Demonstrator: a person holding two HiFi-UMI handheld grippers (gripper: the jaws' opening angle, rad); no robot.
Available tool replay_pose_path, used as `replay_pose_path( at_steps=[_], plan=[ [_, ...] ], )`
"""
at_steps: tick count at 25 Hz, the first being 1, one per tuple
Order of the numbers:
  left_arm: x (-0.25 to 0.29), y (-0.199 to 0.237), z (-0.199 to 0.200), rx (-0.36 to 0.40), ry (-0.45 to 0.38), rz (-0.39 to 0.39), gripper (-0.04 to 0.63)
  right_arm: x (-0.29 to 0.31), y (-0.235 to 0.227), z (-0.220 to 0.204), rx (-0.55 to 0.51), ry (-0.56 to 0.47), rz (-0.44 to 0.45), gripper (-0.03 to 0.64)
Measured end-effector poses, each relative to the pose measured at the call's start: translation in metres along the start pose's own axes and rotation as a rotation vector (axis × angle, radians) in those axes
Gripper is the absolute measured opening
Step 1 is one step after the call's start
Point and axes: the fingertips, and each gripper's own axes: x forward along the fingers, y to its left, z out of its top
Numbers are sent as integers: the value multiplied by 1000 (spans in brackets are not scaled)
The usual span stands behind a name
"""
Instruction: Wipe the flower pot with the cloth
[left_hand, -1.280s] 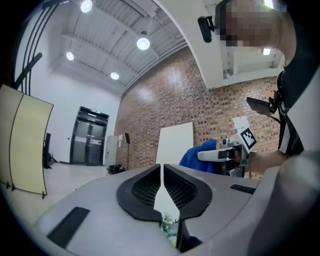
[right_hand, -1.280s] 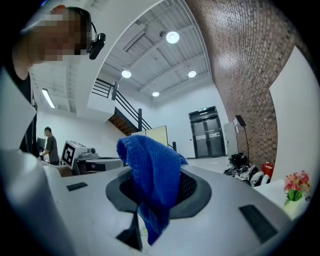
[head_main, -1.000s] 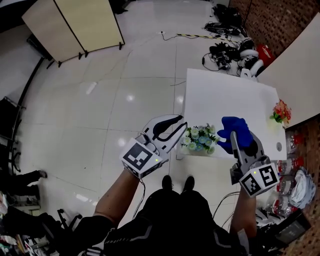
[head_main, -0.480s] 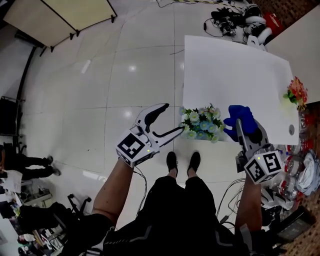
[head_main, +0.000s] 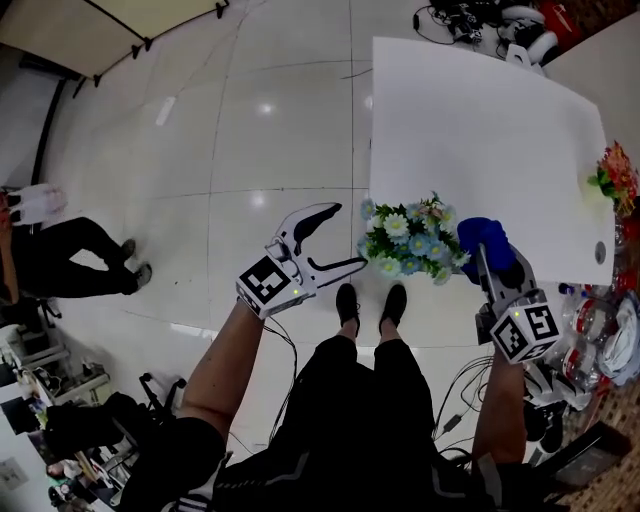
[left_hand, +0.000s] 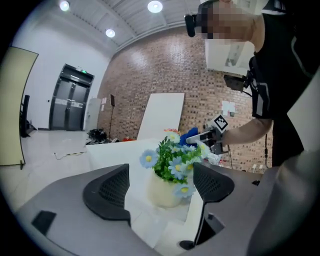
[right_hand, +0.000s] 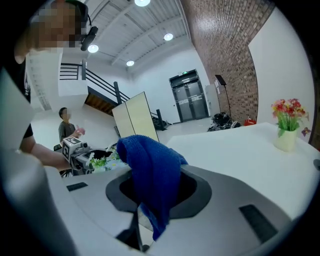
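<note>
Bright ceiling lights, floor glare, fisheye edges

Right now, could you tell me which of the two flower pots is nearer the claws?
The blue-flowered pot, at the near edge of the table; the red-flowered pot stands far off at its right edge.

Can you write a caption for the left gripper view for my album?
The left gripper, jaws opening, frames the untouched flower pot on a white table.

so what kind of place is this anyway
Likely a big open lab or studio hall, not a home: a glossy tiled floor, a tall brick wall, a folding partition screen, and cables and gear heaped on the floor beside the white table.
</note>
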Motion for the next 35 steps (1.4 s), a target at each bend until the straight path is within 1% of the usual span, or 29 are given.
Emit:
replay_pose_path(
  at_steps=[3,7,10,13,16,17,19,22,25,30,35],
  plan=[
    [12,4,-22,47,46,-33,390,9,-5,-22,2,30,13,97],
    [33,-1,-45,50,47,-73,390,24,-4,-49,8,59,38,97],
    [37,2,-64,45,46,-76,390,28,-4,-61,7,42,37,97],
    [41,-1,-77,90,76,-86,390,17,-12,-67,18,18,18,97],
    [50,-10,-78,117,63,-131,391,1,-24,-71,23,6,-21,97],
    [53,-13,-79,119,59,-148,405,-3,-27,-73,33,4,-28,97],
    [56,-15,-83,121,60,-170,414,-5,-29,-76,37,8,-26,97],
    [65,-13,-86,147,72,-166,431,1,-21,-79,22,19,4,97],
    [82,-11,-78,190,58,-166,461,8,-14,-82,8,27,24,97],
    [105,-16,-71,267,83,-216,469,15,-10,-84,10,32,54,97],
    [113,-23,-69,286,101,-275,485,20,-6,-85,4,42,82,97]
  ],
)
